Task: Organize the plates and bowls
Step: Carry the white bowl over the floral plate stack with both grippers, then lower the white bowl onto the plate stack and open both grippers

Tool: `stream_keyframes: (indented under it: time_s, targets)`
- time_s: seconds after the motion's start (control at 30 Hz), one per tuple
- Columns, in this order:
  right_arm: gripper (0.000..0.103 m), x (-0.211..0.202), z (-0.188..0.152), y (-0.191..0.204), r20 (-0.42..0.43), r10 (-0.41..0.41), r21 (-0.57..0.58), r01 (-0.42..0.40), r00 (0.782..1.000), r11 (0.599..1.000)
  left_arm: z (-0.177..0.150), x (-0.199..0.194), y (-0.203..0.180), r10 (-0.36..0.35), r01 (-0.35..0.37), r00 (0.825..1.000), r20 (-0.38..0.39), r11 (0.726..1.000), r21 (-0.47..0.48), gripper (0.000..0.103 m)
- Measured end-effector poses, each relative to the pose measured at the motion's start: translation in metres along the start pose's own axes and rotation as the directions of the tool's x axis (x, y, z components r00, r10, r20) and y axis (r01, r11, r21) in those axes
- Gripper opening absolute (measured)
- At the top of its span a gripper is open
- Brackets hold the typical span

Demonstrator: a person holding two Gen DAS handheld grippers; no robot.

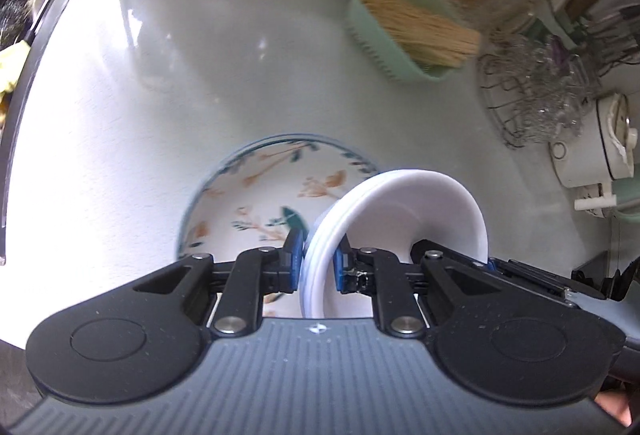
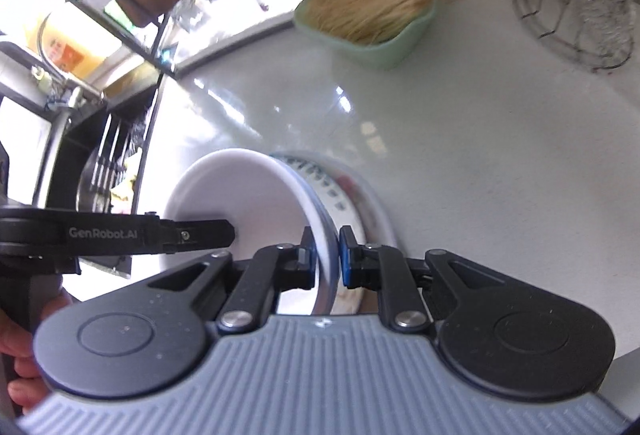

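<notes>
Left wrist: pale glossy desk (image 1: pixel 160 107); green basket (image 1: pixel 404 31) holds straw-coloured sticks. My left hand-held gripper (image 1: pixel 318 255) pinches the white bowl (image 1: pixel 420 211) rim above the floral plate (image 1: pixel 256 203).

Right wrist: right hand-held gripper (image 2: pixel 326 253) clamps that bowl's opposite rim.

We see a glossy pale countertop (image 1: pixel 248 75) catching bright glare from daylight. At its far side sit a mint-green basket of chopsticks (image 1: pixel 408 31), a wire rack of glassware (image 1: pixel 536 91) and a black-framed shelf (image 2: pixel 160 23).
</notes>
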State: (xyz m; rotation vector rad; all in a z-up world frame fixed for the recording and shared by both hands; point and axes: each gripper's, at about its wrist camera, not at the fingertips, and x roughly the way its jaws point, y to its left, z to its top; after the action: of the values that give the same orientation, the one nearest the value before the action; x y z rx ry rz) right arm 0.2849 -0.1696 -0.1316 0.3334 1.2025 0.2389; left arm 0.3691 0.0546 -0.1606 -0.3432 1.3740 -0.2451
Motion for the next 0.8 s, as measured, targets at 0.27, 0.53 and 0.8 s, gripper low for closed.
stream_keyframes:
  time_s: [0.27,0.53,0.8]
  targets:
    - [0.016,0.019,-0.005,0.015,-0.005,-0.04,0.049,0.04,0.999,0.998,0.009,0.009,0.025,-0.012,0.012,0.999,-0.038,1.0,0.013,0.018]
    - [0.017,0.026,-0.008,0.029,0.022,-0.132,0.002,0.132,0.991,0.991,0.006,0.018,0.027,-0.026,0.032,0.997,-0.075,0.997,0.068,0.018]
    - [0.017,0.013,-0.013,0.023,0.044,-0.131,-0.011,0.132,0.99,0.991,-0.004,0.001,0.022,-0.024,0.026,0.999,-0.026,0.996,0.084,0.041]
